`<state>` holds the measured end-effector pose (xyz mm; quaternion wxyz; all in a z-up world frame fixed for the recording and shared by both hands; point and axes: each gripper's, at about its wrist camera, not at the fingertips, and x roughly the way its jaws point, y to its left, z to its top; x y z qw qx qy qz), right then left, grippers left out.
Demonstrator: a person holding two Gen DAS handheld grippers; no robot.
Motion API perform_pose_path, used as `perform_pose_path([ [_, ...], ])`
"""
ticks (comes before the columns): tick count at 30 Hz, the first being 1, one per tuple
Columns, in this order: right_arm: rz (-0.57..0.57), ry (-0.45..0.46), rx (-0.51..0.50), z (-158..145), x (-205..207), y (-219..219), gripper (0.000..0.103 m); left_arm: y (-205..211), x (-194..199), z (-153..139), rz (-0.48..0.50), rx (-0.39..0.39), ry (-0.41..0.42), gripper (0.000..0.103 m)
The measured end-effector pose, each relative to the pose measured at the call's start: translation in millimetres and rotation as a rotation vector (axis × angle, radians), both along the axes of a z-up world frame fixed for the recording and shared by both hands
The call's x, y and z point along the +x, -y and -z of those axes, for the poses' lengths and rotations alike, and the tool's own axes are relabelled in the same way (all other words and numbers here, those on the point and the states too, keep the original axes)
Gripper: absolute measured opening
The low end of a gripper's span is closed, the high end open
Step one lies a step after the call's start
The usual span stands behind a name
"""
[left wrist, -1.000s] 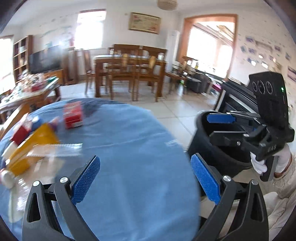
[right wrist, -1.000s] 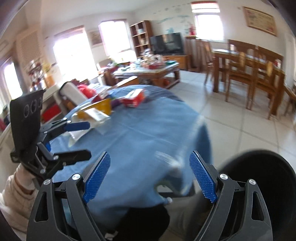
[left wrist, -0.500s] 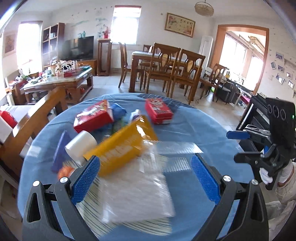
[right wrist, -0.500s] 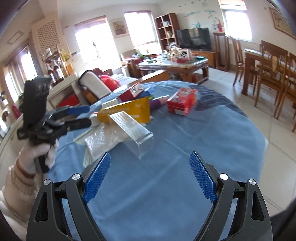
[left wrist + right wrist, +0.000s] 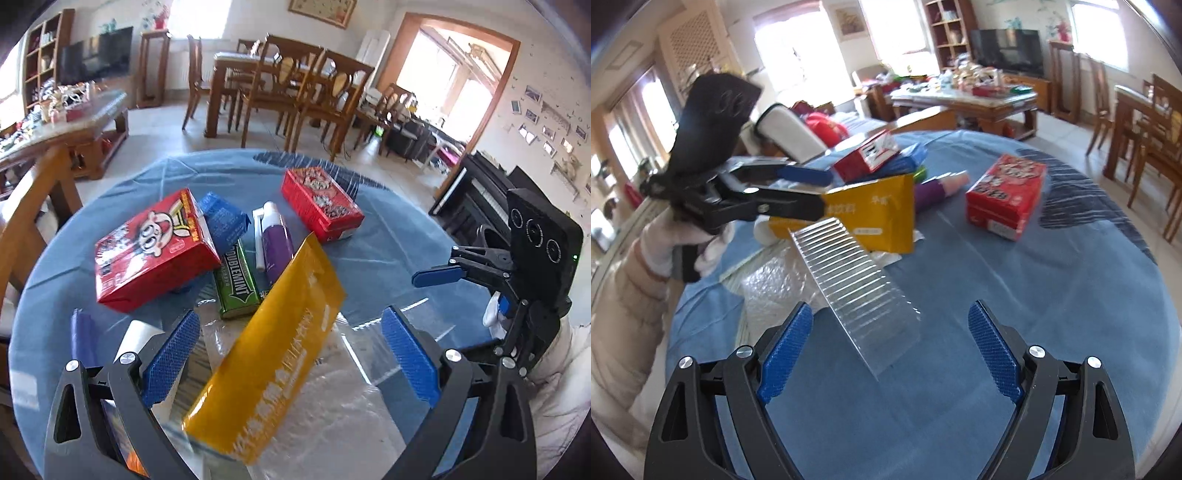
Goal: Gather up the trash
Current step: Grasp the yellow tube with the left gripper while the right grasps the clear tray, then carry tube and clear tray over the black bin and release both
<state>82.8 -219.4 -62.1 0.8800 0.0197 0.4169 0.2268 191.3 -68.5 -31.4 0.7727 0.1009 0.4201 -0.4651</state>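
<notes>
Trash lies on a round table with a blue cloth (image 5: 388, 251). A yellow packet (image 5: 273, 350) lies tilted on clear bubble wrap (image 5: 332, 424), between the open jaws of my left gripper (image 5: 291, 358). It also shows in the right wrist view (image 5: 875, 210). My right gripper (image 5: 890, 354) is open and empty, just short of a ribbed clear plastic tray (image 5: 857, 284). Two red boxes (image 5: 147, 251) (image 5: 321, 203), a green gum pack (image 5: 238, 284), a purple tube (image 5: 275, 243) and a blue packet (image 5: 223, 221) lie behind the yellow packet.
A wooden chair (image 5: 33, 192) stands at the table's left side. A dining table with chairs (image 5: 280, 85) and a low coffee table (image 5: 62, 122) stand beyond. A black piano (image 5: 476, 199) is at the right. A white roll (image 5: 136, 338) lies by my left finger.
Both grippers swung away from the black bin back over the table and moved closer to the trash pile. The left one now has the yellow packet between its open jaws.
</notes>
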Motion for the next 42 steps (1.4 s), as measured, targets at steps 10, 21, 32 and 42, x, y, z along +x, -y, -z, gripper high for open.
perform_pose_path([
  [10, -0.029, -0.041, -0.119, 12.7, 3.2, -13.6, 0.021, 0.0, 3.6, 6.3, 0.005, 0.008, -0.011, 0.091],
  [21, 0.043, -0.04, -0.075, 8.8, -51.5, 20.5, 0.021, 15.7, -26.8, 13.5, -0.025, 0.139, 0.095, 0.066],
  [32, 0.142, -0.007, 0.084, 0.6, -86.4, 48.2, 0.021, 5.8, -71.3, -1.9, -0.143, 0.074, 0.195, 0.022],
  [42, 0.242, 0.119, 0.145, -44.7, -135.1, 77.5, 0.021, 12.3, -113.4, -34.1, -0.189, -0.082, 0.232, 0.022],
])
